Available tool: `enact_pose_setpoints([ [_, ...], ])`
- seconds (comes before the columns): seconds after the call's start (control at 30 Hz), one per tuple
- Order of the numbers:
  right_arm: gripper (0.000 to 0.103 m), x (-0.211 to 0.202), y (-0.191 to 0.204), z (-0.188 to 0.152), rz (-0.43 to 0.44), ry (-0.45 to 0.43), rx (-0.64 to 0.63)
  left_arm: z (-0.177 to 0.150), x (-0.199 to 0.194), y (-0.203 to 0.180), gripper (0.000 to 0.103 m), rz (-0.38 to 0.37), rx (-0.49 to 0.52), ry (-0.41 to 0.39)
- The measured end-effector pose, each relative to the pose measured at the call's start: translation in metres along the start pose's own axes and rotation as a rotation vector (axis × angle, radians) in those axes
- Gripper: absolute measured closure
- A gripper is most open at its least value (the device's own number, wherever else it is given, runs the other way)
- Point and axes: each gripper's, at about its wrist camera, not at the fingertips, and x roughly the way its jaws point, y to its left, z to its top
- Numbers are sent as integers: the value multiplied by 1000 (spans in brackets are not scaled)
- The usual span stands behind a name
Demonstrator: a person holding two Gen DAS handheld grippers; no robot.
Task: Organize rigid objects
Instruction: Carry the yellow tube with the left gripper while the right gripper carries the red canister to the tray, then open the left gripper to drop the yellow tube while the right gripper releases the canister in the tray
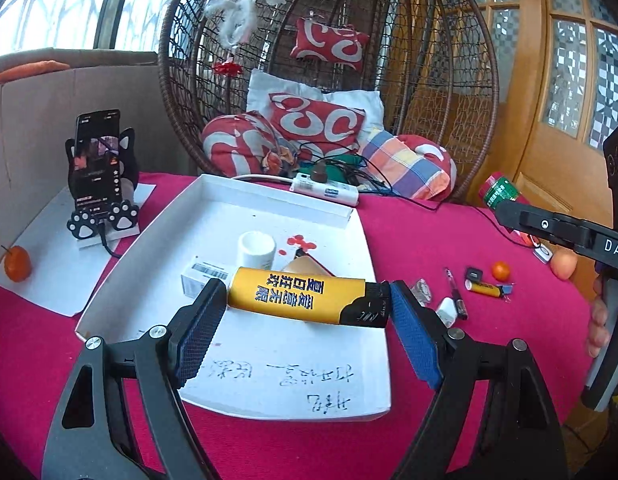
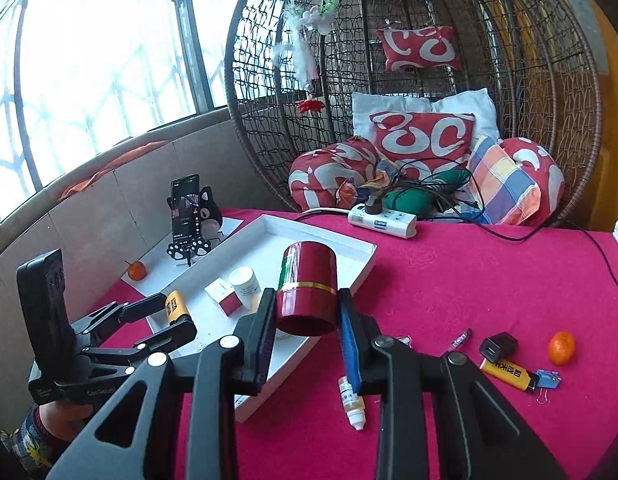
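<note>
My left gripper (image 1: 305, 300) is shut on a yellow and black lighter (image 1: 305, 296), held sideways just above the white tray (image 1: 269, 396); it also shows in the right wrist view (image 2: 177, 306). In the tray lie a white bottle (image 1: 256, 250), a small white box (image 1: 207, 276) and a brown item (image 1: 305, 266). My right gripper (image 2: 307, 312) is shut on a dark red canister (image 2: 307, 292) with a gold band, above the tray's right edge (image 2: 349, 280). Its tip shows at the right in the left wrist view (image 1: 505, 208).
On the pink cloth right of the tray lie a second yellow lighter (image 2: 509, 374), a black plug (image 2: 499, 346), a small orange (image 2: 561, 347), a pen (image 2: 461, 338), a blue clip (image 2: 549, 380) and a dropper bottle (image 2: 351, 404). A phone on a cat stand (image 1: 99, 168), another orange (image 1: 17, 264) and a power strip (image 1: 325, 190) sit behind.
</note>
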Motion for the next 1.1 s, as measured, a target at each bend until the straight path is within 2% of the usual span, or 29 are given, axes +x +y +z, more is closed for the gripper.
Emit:
enact_pose_setpoints([
  [0.13, 74, 18, 5, 2, 19, 28, 1, -2, 2, 17, 20, 24, -42, 1],
  [0.27, 74, 47, 7, -3, 23, 92, 3, -3, 3, 34, 20, 51, -90, -5],
  [0.47, 74, 91, 2, -3, 56, 174, 98, 3, 18, 53, 20, 86, -136, 0],
  [0.7, 74, 131, 9, 3, 29, 213, 110, 2, 33, 67, 20, 132, -174, 19],
  [0.97, 73, 165, 12, -6, -19, 240, 112, -2, 44, 75, 20, 153, -187, 46],
  [1.03, 71, 168, 13, -11, -27, 243, 111, -5, 46, 76, 19, 172, -193, 54],
  [1.1, 61, 166, 15, -15, -39, 232, 104, -7, 46, 78, 15, 186, -203, 51],
])
